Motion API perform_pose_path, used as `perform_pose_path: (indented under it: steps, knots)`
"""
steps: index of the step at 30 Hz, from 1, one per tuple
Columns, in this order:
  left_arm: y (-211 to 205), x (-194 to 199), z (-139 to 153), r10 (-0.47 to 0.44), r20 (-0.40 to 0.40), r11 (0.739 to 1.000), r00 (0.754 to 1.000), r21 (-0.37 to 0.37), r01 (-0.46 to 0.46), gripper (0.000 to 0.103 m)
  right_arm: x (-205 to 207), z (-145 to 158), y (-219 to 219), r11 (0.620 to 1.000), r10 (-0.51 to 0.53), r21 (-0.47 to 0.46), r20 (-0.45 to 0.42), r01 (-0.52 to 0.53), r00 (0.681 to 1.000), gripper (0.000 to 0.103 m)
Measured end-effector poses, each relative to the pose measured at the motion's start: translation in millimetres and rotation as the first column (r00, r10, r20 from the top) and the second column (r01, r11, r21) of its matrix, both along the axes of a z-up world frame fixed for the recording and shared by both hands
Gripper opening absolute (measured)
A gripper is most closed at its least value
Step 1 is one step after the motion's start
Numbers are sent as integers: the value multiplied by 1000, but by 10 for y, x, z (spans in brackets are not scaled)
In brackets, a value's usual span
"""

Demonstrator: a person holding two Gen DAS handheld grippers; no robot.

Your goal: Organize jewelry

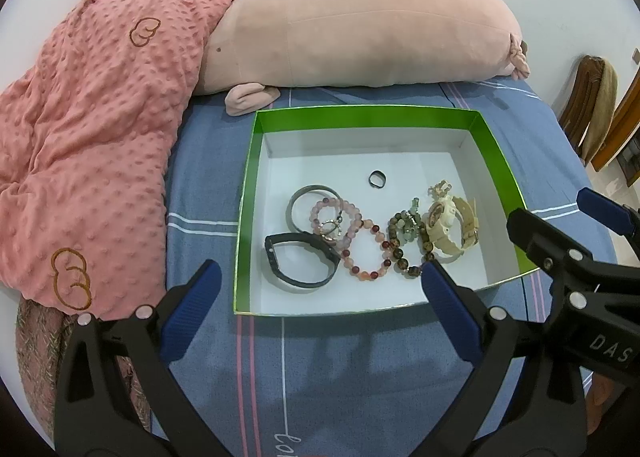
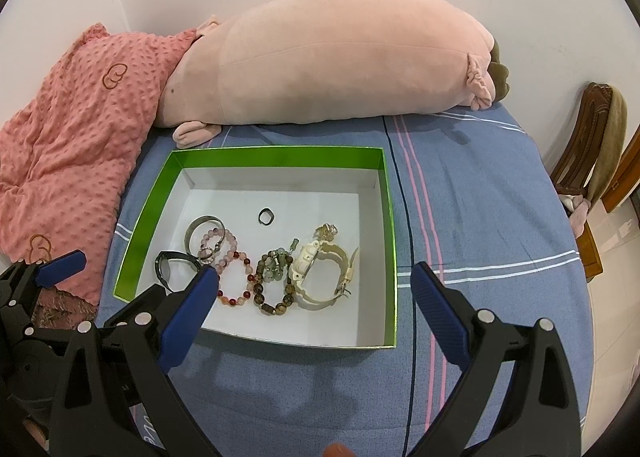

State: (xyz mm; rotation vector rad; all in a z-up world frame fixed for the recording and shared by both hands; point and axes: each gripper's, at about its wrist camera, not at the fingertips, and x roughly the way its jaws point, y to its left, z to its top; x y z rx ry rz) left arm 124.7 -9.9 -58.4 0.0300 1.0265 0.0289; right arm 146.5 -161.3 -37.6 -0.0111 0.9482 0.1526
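I am over the bed [image 1: 360, 377], its blue striped sheet bare in front of me, with a long pink plush pillow [image 1: 360, 29] and a dotted pink blanket [image 1: 88, 137] lying well behind and to the left. On the sheet sits the green-rimmed box [image 1: 250, 161], and all the jewelry I can see lies inside it, bunched toward the near half of its white floor. Both of my tools hang just short of the box's near wall, their fingers spread wide and holding nothing. My left gripper [image 1: 320, 281] faces the box's left half; its right tip appears close above the near end of the brown bead bracelet [image 1: 404, 245]. My right gripper [image 2: 316, 281] faces the right half, so I judge it the nearer one for the cream watch [image 2: 320, 273], which lies on its side with the strap loop running away to the right. The black band [image 1: 298, 261] lies long axis across my left fingers, so I would need to close over its narrow width. The pink bead bracelet [image 1: 366, 253] lies flat between them, and the small dark ring [image 1: 377, 179] sits alone, farther back.
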Motion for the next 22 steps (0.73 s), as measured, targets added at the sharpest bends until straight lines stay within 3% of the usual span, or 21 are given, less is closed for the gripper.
perform_pose_path:
  steps: [7, 12, 22]
  knots:
    - [-3, 0, -2, -10, -2, 1000, 1000, -11, 10, 101, -2, -10, -7, 1000, -4, 2, -1, 4, 1000, 97]
    - [-56, -13, 26, -31, 20, 999, 999, 23, 30, 101, -3, -25, -1, 1000, -4, -5, -3, 4, 1000, 97]
    - [-46, 11, -5, -30, -7, 1000, 1000, -4, 30, 101, -17, -41, 5, 1000, -8, -1, -5, 8, 1000, 97]
